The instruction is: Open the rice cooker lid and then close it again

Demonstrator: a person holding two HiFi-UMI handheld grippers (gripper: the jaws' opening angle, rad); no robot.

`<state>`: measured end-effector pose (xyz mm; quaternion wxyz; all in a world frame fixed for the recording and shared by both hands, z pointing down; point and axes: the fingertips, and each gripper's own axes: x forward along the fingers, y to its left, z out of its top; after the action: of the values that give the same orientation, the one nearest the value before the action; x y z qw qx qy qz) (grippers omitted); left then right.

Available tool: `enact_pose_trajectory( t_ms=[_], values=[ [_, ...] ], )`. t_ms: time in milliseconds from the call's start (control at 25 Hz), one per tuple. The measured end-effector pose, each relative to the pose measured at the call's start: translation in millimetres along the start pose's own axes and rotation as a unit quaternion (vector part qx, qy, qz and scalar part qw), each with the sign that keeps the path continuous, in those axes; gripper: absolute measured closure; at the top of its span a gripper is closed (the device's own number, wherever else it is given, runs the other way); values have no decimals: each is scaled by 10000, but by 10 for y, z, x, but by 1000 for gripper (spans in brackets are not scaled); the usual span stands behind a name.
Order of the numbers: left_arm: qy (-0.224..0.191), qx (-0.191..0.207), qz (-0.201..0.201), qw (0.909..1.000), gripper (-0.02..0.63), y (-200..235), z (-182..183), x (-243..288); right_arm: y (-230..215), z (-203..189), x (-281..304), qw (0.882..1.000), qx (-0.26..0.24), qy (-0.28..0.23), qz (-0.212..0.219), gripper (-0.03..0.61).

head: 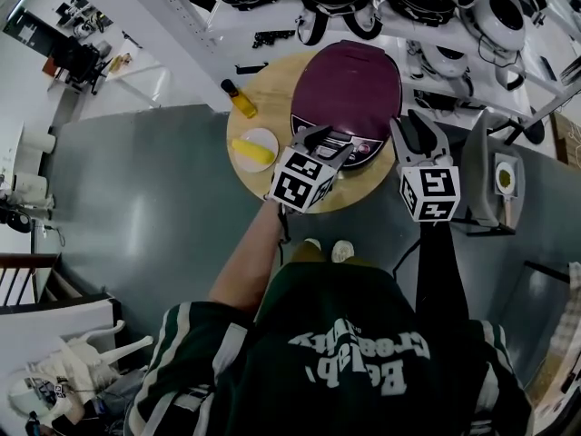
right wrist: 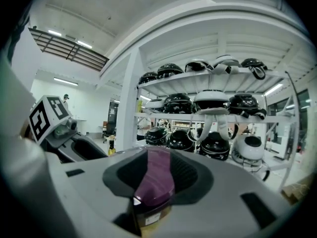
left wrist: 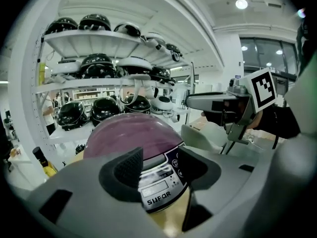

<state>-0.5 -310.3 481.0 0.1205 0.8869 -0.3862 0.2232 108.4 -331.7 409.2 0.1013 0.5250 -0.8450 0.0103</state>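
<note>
**Rice cooker lid still down, left fingers lining up on the front panel**

Rice cooker [head: 349, 89] sits on the round wooden tabletop [head: 263, 84], straight ahead of both sets of fingers. Its lid [left wrist: 131, 138] is closed, so I judge the opening step is not yet done.

Left gripper [head: 329, 143]: fingers spread wide and holding nothing. In the left gripper view the control panel [left wrist: 158, 180] fills the gap between them, very close. Can't tell if anything touches.

Right gripper [head: 418, 130]: fingers part-open and empty, off the cooker's right flank. Its own view shows only a thin slice of the maroon lid beyond the gap.

How to do it well (judgement):
- The release is likely the grey strip at the lid's front lip, just above the panel. Go for that, not the display or buttons.
- Press with one fingertip and keep the fingers wide so the lid can spring up between them.
- The right fingers could steady the body if the cooker skids on the wood.

Materials and shapes:
- Lid: glossy maroon dome, smooth and slippery, a poor pinch surface.
- Panel: dark gloss with a small grey display and round buttons.
- Finger pads [left wrist: 130, 166]: dark ribbed rubber in pale grey plastic shells.
- Left of the left fingers: a white plate [head: 238, 157] with something yellow, and a small bottle [head: 240, 98] of yellow liquid. Both are near enough to knock.
</note>
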Motion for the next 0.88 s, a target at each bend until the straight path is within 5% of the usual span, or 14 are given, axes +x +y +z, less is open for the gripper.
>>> enact_pose_trajectory(
  t_ms=[880],
  values=[
    [623, 50, 162, 9979, 391, -15, -206, 169, -33, -20, 140, 9999, -19, 70, 81, 440]
  ],
)
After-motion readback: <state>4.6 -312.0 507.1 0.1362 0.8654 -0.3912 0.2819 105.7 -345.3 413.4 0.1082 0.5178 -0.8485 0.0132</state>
